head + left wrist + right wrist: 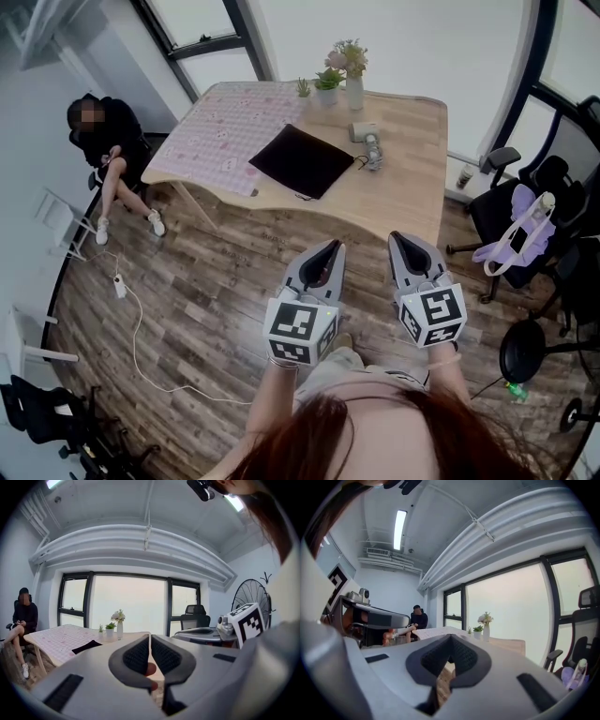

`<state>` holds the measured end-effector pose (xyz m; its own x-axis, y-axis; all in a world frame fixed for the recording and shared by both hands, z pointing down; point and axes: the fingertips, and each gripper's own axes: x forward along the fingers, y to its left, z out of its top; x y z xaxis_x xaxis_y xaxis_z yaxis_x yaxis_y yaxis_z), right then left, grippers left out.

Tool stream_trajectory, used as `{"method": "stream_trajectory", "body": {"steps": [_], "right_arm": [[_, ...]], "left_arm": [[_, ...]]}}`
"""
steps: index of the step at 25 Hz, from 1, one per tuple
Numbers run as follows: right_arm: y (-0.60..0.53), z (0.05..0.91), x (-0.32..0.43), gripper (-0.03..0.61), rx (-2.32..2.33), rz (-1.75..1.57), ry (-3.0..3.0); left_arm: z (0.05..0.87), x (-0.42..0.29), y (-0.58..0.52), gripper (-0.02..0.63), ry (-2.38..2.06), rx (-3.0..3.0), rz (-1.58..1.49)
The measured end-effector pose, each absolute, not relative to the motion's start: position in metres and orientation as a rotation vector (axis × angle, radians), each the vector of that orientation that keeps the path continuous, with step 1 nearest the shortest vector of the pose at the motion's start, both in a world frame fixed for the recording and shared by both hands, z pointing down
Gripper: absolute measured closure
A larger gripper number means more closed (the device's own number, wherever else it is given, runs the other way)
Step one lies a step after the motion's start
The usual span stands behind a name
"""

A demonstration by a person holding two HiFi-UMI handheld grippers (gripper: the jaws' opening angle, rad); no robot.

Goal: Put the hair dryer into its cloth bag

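Observation:
A grey hair dryer (367,142) lies on the wooden table (403,197) near its far right side, its cord trailing beside it. A flat black cloth bag (301,159) lies to the left of it, also seen as a dark patch (86,646) in the left gripper view. My left gripper (330,247) and right gripper (400,240) hover side by side over the floor, short of the table's near edge. Both are shut with nothing between the jaws, as the left gripper view (150,639) and the right gripper view (451,639) confirm.
A white vase of flowers (352,75) and small potted plants (326,86) stand at the table's far edge. A pink patterned cloth (225,131) covers the table's left half. A seated person (108,150) is at left. Office chairs (525,216) and a fan (525,352) stand right.

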<state>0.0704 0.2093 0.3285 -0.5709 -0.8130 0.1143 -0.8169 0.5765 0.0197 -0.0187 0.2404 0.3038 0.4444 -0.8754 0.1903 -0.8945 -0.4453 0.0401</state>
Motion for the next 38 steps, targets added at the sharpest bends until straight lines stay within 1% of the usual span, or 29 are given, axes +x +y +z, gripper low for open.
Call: {"method": "stream_trajectory", "body": {"steps": [20,31,38], "right_arm": [[0.12,0.333,0.016,0.578,1.495,-0.063,-2.57],[0.082,0.343,0.028,0.578,1.584,-0.05,-2.52],[0.031,0.347,0.032,0.578,1.619,-0.038,-2.506]], "left_arm": [[0.318,-0.08,0.154,0.594,-1.479,2.598,0.272],[0.338,-0.078,0.109,0.594,-1.418,2.609,0.309],[0.346,-0.077,0.061,0.594,-1.406,2.606,0.335]]}}
